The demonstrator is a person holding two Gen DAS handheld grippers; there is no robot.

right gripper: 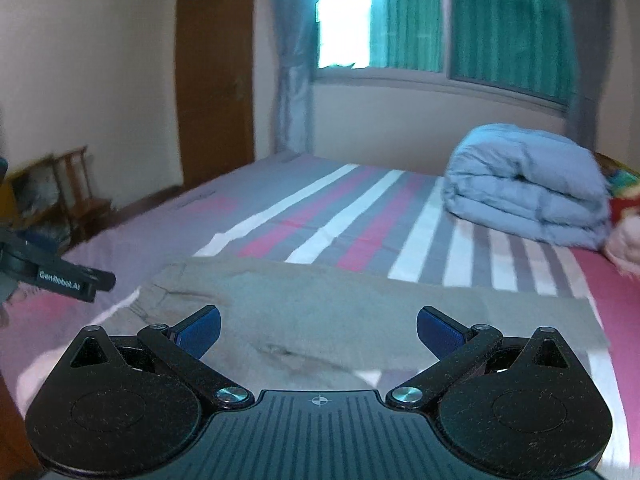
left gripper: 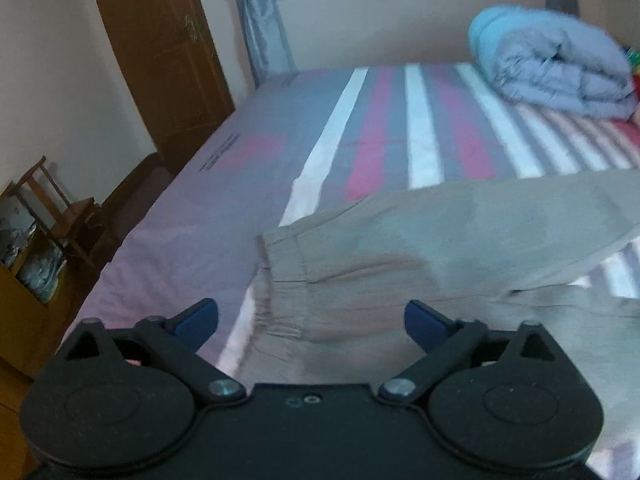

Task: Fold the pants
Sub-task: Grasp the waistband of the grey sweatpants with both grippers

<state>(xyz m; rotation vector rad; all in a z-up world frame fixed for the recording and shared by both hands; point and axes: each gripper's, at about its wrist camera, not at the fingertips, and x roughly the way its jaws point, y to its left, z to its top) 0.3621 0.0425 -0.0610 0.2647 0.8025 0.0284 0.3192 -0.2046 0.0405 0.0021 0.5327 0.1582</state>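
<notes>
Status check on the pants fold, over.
Left hand-held gripper open, right hand-held gripper open, both empty. Beige pants flat on striped bed, not gripped. Folded blue quilt far off, not obstructing.

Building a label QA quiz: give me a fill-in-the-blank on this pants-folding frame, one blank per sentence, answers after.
1. The beige pants lie on a ____ bed sheet.
2. Both the left gripper and the right gripper have their fingers ____.
3. The folded quilt at the far end of the bed is light ____.
4. Neither gripper is ____ the pants.

Answers: striped; open; blue; gripping
</notes>
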